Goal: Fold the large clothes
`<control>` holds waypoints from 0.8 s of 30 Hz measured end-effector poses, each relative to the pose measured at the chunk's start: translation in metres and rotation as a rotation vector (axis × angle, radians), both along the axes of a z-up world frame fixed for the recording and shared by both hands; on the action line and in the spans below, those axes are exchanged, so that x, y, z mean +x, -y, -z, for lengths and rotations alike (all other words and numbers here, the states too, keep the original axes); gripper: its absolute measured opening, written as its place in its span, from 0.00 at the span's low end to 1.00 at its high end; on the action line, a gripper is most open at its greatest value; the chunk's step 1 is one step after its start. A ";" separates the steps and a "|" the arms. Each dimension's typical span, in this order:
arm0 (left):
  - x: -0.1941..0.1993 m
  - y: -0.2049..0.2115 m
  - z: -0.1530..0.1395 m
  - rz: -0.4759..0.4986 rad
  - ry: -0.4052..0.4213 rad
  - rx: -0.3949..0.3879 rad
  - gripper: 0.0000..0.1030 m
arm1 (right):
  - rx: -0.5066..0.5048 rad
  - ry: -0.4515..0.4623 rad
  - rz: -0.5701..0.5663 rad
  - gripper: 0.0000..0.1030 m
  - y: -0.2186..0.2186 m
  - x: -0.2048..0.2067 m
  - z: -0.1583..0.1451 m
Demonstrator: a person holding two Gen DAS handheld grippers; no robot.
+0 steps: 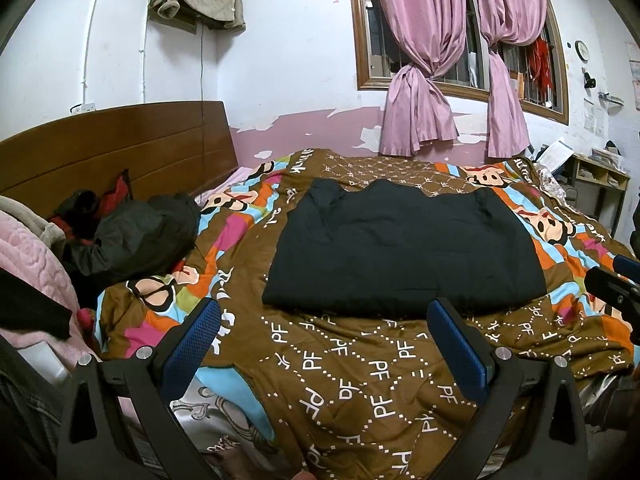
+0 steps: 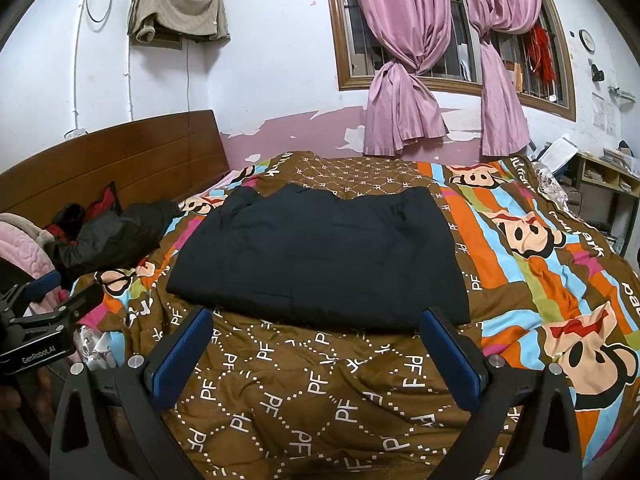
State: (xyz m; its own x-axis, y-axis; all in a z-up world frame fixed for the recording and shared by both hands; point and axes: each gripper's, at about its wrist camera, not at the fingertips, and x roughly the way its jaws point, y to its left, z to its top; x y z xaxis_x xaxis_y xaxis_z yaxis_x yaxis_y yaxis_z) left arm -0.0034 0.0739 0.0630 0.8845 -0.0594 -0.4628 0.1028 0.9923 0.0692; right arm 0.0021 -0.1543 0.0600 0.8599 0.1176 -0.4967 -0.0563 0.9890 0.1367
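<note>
A large dark navy garment (image 1: pixel 404 248) lies folded into a flat rectangle on the patterned quilt (image 1: pixel 340 364), in the middle of the bed. The right wrist view shows the same garment (image 2: pixel 320 264) just beyond the fingertips. My left gripper (image 1: pixel 326 320) hovers over the quilt in front of the garment's near edge, open, with nothing between its blue pads (image 1: pixel 192 344). My right gripper (image 2: pixel 318 328) is also open and empty, its right fingertip close to the garment's near right corner. The left gripper (image 2: pixel 52 296) also appears at the left edge of the right wrist view.
A heap of dark and red clothes (image 1: pixel 132 236) lies by the wooden headboard (image 1: pixel 120 148). Pink bedding (image 1: pixel 28 264) is piled at the left. Pink curtains (image 1: pixel 424 72) hang at the window behind the bed. A shelf unit (image 1: pixel 600 180) stands at the far right.
</note>
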 end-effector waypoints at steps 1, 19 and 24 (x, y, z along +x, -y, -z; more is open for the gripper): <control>0.000 0.001 0.000 0.000 0.000 0.001 0.98 | 0.000 0.000 0.000 1.00 0.000 0.000 0.000; 0.000 -0.001 0.001 0.000 0.003 0.003 0.98 | 0.000 0.002 0.003 1.00 -0.001 0.000 0.000; 0.001 -0.002 0.001 -0.003 0.003 0.003 0.98 | 0.000 0.000 0.002 1.00 -0.001 0.000 0.000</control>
